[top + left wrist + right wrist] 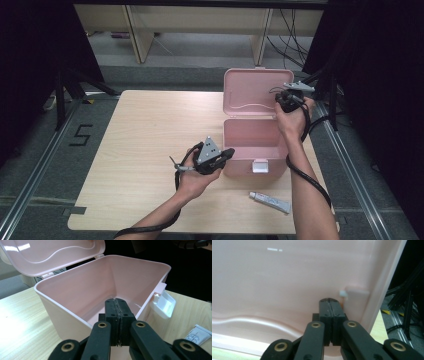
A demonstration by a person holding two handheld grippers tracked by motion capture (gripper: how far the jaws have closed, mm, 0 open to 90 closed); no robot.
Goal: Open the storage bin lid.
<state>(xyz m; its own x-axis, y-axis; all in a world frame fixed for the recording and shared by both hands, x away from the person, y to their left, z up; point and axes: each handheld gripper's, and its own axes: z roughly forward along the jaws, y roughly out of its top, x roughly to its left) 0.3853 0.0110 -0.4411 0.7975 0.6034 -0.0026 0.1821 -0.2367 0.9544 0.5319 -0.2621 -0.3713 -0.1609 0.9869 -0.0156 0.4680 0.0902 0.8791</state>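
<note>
Both grippers have their jaws pressed together with nothing between them. Right gripper [286,98] sits up at the right edge of the raised lid [257,92] of the pink plastic storage box [250,150], its tips close against the lid's inner face near the moulded stop [358,293] at the side; I cannot tell whether they touch it. Left gripper [227,154] rests against the box's near-left corner, at about rim height, looking into the empty tub [105,287].

That box stands at the right half of the wooden table [145,135], lid swung back on its hinges [47,275] and standing upright, white latch [260,165] hanging open at the front.

I judge it a light, thin-walled thing: stiff enough at the rim and corners, but glossy and slippery, so empty it will skate across the table under any sideways push. The lid pivots freely, so a nudge on its top edge should bring it down; steadying the tub at the corner rim, as my left does, seems the best hold. The latch looks small and would want a gentle press.

A small white tube [270,202] lies on the table just in front of the box, well clear of both hands.
</note>
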